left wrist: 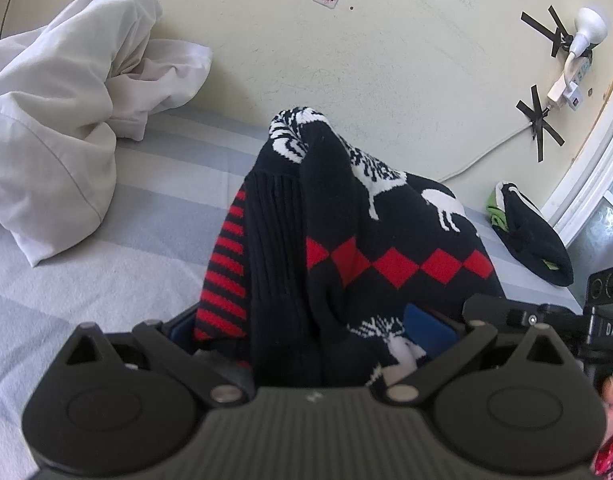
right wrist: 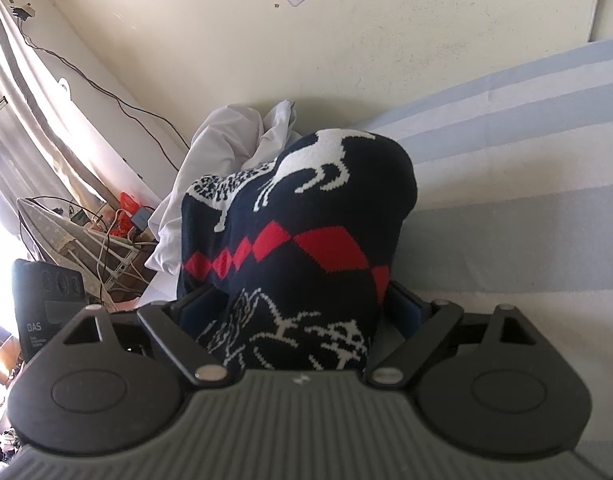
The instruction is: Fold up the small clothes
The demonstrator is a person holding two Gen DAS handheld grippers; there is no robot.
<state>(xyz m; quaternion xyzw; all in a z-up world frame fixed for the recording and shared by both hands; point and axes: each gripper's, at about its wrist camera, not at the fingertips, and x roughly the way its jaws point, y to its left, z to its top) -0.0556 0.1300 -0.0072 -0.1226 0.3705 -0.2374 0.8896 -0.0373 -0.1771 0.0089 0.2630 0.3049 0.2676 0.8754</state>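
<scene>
Navy knit sweater [left wrist: 346,248] bunched between 2 grippers' wide fingers, grip unclear, 1 white garment [left wrist: 54,120], 1 dark hat [left wrist: 534,240]

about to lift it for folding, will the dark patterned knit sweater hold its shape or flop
Likely floppy: the sweater bunches into a soft heap between the left gripper's fingers. Its thick knit looks fairly heavy for its size, so it should sag. Probably grippy, not slippery.
</scene>
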